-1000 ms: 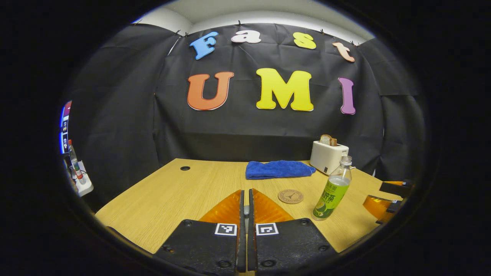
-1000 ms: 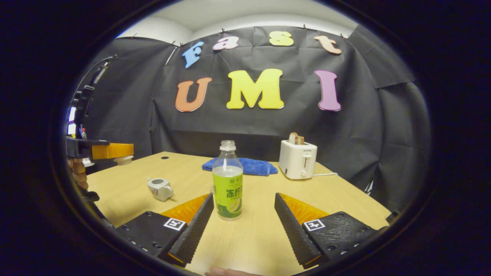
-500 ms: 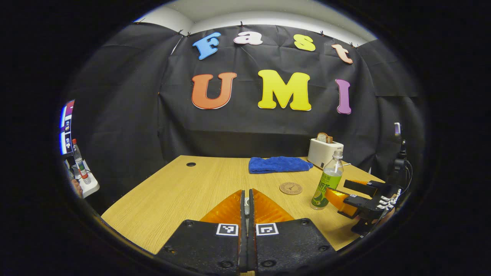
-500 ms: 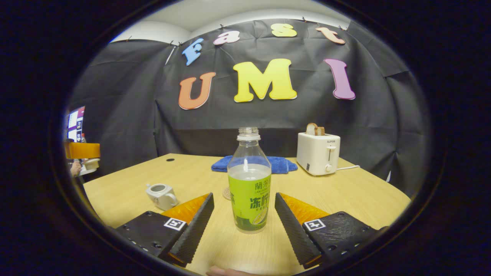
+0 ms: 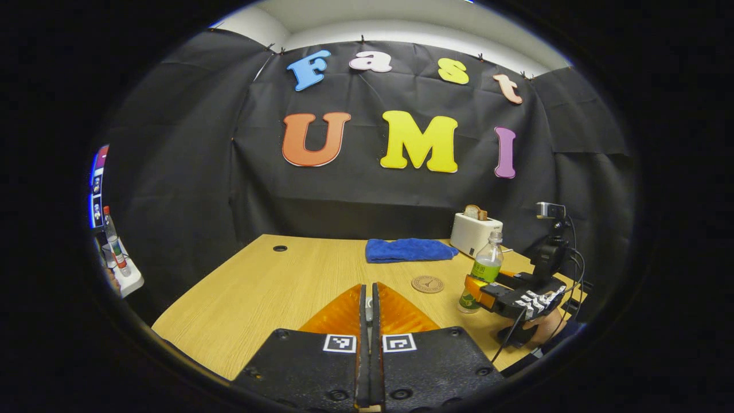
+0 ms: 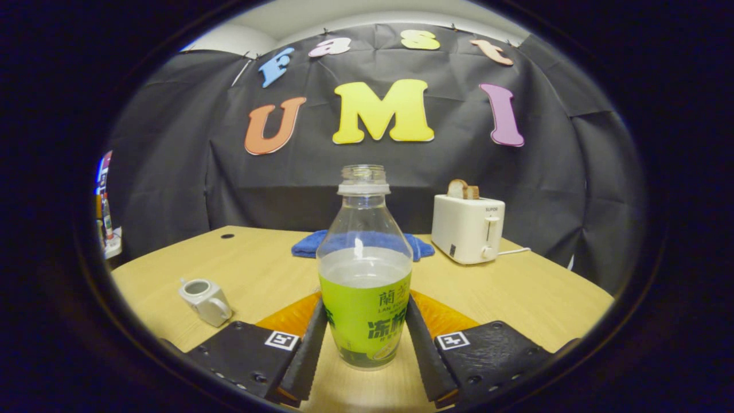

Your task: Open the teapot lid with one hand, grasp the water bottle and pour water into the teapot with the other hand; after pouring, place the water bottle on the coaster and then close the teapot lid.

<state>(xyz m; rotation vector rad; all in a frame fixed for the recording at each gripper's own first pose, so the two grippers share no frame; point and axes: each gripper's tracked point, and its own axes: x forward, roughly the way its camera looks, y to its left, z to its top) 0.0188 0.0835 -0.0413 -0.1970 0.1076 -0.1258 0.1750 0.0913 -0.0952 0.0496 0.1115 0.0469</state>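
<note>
From the left gripper view I see my left gripper (image 5: 369,321) at 6 o'clock, fingers pressed together; a small pale thing sits between the tips, and I cannot tell what it is. On the table (image 5: 269,287) I count one bottle (image 5: 480,272) at 3 o'clock, uncapped and partly filled, with the right gripper (image 5: 479,289) at its base. One coaster (image 5: 427,284) lies bare just left of it. Behind are one blue cloth (image 5: 408,250) and one toaster (image 5: 475,234) holding bread.

From the right gripper view my right gripper (image 6: 366,338) at 6 o'clock pinches the bottle (image 6: 364,287), both fingers against its label; liquid stands about halfway up. One teapot (image 6: 203,298) sits at 8 o'clock, lid off.
</note>
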